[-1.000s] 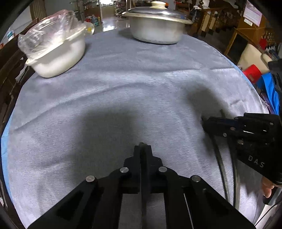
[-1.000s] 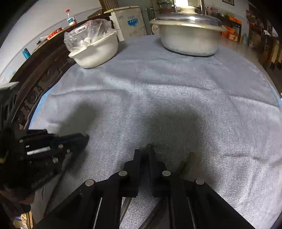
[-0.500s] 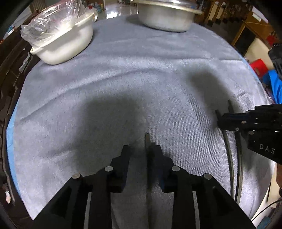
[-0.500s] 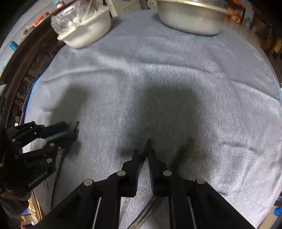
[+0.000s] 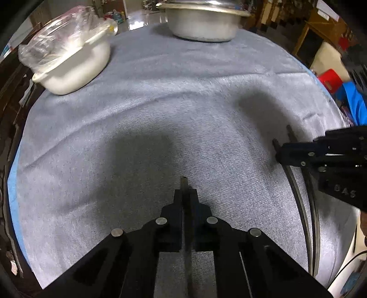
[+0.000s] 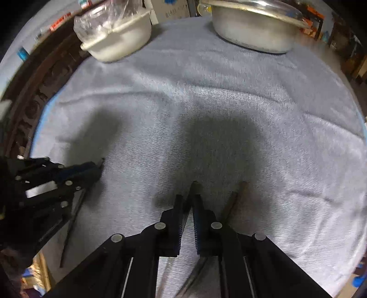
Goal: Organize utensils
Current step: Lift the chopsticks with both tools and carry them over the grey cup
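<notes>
My left gripper is shut on a thin dark chopstick whose tip pokes out just past the fingers; it also shows in the right wrist view. My right gripper is closed on a second dark chopstick. A third chopstick lies on the grey cloth just right of it. In the left wrist view the right gripper sits at the right edge over two chopsticks.
A round table under a grey-blue cloth. A white bowl with a plastic bag stands at the back left, a lidded metal pot at the back. A dark carved table rim runs along the left.
The left gripper, open half a second ago, has closed on its chopstick. Both grippers have tilted further down toward the cloth, and the right one moved slightly forward.
</notes>
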A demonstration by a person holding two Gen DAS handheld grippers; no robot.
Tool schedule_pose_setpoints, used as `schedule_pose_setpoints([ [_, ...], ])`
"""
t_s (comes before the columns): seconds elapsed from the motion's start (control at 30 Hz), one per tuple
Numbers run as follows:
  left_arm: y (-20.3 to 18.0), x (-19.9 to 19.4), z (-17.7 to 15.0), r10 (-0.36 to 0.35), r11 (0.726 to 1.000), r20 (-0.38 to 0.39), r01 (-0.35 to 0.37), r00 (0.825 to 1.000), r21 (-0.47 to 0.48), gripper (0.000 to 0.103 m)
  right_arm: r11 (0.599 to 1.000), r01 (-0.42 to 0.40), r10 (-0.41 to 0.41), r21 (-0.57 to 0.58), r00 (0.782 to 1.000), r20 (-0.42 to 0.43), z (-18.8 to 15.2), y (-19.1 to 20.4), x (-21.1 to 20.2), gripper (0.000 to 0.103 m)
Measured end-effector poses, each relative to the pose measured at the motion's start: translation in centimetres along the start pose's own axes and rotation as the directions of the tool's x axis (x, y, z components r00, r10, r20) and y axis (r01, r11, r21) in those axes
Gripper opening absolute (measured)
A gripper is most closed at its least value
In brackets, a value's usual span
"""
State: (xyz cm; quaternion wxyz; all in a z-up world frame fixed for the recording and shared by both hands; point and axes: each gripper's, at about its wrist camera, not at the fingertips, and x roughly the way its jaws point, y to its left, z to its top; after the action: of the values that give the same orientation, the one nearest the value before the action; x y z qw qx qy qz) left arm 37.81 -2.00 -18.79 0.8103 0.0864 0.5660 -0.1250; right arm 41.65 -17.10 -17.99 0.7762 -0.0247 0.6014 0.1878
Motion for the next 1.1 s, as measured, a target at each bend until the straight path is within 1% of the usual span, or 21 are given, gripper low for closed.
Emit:
schedule_pose_setpoints([
  [0.07,0.8,-0.8,-0.3,0.002,1.000,0.034,-0.001,0.999,-0.024,0.006,1.000,-0.029,0.029,0.009,0.998,0.047,-0.6,-0.3,-0.9,0.009],
  [0.1,1.3,-1.4,-0.6,0.003,0.999,0.052,-0.001,0.999,-0.038,0.006,0.999,-0.031,0.030,0.013,0.997,0.066,-0.8,-0.4,-1.4,0.009],
  [0.17,2.4,-3.1,-1.1,0.016,0.998,0.091,-0.009,0.996,-0.068,0.006,0.998,-0.057,0.054,0.019,0.993,0.109,-1.4,-0.6,-2.7,0.008],
  [0.27,3.5,-6.3,-1.8,0.036,0.993,0.161,-0.018,0.986,-0.113,0.005,0.996,-0.084,0.080,0.017,0.978,0.193,-2.3,-0.6,-5.4,0.008],
  [0.33,4.5,-8.8,-2.0,0.058,0.989,0.219,-0.026,0.974,-0.144,0.005,0.995,-0.100,0.093,0.016,0.963,0.251,-3.0,-0.3,-7.3,0.008],
  [0.37,4.8,-9.9,-2.2,0.068,0.987,0.243,-0.031,0.968,-0.155,0.005,0.995,-0.103,0.095,0.017,0.957,0.273,-2.6,-0.3,-7.8,0.008],
  [0.43,5.4,-12.1,-2.9,0.093,0.983,0.292,-0.042,0.952,-0.178,0.005,0.993,-0.115,0.101,0.018,0.933,0.344,-3.4,-0.1,-9.9,0.007],
  [0.47,5.7,-13.4,-3.4,0.105,0.981,0.314,-0.045,0.944,-0.191,0.005,0.993,-0.115,0.099,0.021,0.926,0.363,-4.1,0.0,-10.6,0.007],
  [0.6,6.0,-17.0,-4.9,0.157,0.970,0.373,-0.072,0.915,-0.231,0.005,0.992,-0.116,0.077,0.051,0.870,0.488,-7.0,-0.1,-14.4,0.007],
  [0.63,6.0,-17.8,-5.5,0.163,0.968,0.390,-0.071,0.906,-0.239,0.005,0.992,-0.116,0.071,0.057,0.860,0.506,-7.4,-0.1,-14.8,0.007],
  [0.7,6.1,-19.8,-6.8,0.176,0.964,0.421,-0.069,0.890,-0.257,0.005,0.990,-0.119,0.055,0.078,0.825,0.562,-9.1,-0.4,-16.8,0.007],
  [0.77,6.1,-21.2,-7.9,0.185,0.961,0.443,-0.068,0.877,-0.267,0.005,0.988,-0.117,0.034,0.099,0.796,0.604,-10.3,-0.9,-18.6,0.007],
  [0.8,6.0,-21.9,-8.5,0.189,0.960,0.457,-0.066,0.869,-0.271,0.005,0.987,-0.119,0.023,0.110,0.777,0.630,-11.2,-1.0,-19.6,0.007],
  [0.83,5.9,-22.9,-9.2,0.192,0.959,0.474,-0.063,0.859,-0.275,0.005,0.986,-0.117,0.012,0.120,0.761,0.649,-11.9,-1.2,-20.5,0.007],
  [0.87,5.9,-23.4,-9.6,0.193,0.959,0.485,-0.059,0.853,-0.278,0.005,0.985,-0.110,-0.008,0.133,0.741,0.671,-12.8,-1.1,-21.7,0.007],
  [0.9,5.8,-24.0,-10.1,0.194,0.958,0.495,-0.056,0.847,-0.280,0.005,0.984,-0.107,-0.018,0.140,0.728,0.685,-13.3,-1.1,-22.3,0.007],
  [0.93,5.7,-24.8,-10.6,0.197,0.958,0.508,-0.053,0.838,-0.283,0.005,0.983,-0.105,-0.032,0.150,0.709,0.704,-14.1,-1.0,-23.2,0.007],
  [0.97,5.5,-25.2,-11.0,0.201,0.957,0.517,-0.054,0.832,-0.285,0.005,0.982,-0.104,-0.039,0.156,0.699,0.715,-14.5,-0.9,-23.7,0.006],
  [1.03,5.1,-26.4,-11.6,0.204,0.957,0.541,-0.051,0.816,-0.285,0.005,0.980,-0.093,-0.069,0.175,0.665,0.743,-15.7,-0.6,-25.2,0.006],
  [1.1,4.7,-27.4,-12.1,0.203,0.958,0.556,-0.047,0.806,-0.282,0.005,0.980,-0.074,-0.098,0.187,0.637,0.765,-16.6,-0.1,-26.4,0.006],
])
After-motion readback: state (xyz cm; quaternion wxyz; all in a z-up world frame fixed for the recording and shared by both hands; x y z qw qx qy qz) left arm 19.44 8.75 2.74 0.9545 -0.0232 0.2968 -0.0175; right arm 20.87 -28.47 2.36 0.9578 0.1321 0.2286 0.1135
